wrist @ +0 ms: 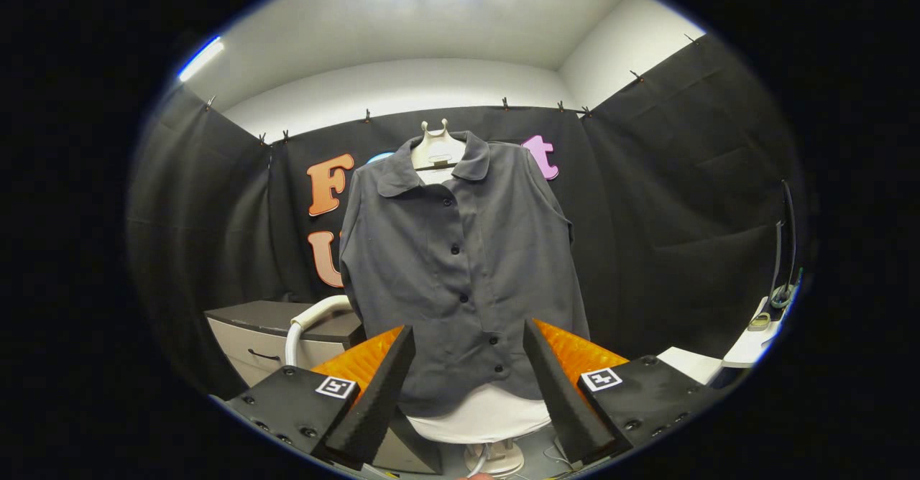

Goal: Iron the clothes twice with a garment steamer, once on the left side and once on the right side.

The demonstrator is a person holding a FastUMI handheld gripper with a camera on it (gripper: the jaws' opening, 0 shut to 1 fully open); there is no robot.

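Observation:
A dark grey short-sleeved shirt with black buttons hangs buttoned on a white dress form, straight ahead of me and beyond the fingers. Its hem ends above the form's white base. My gripper stands open, fingers wide apart, with nothing between them; the shirt's lower hem shows in the gap. A white curved steamer hose rises to the left of the shirt, behind my left finger. Below the form a white round part with a cord sits on the floor; I cannot tell what it is.
A low grey cabinet with a drawer handle stands left of the shirt. At the right, a white table edge carries cables and small objects. Black cloth walls close in on three sides.

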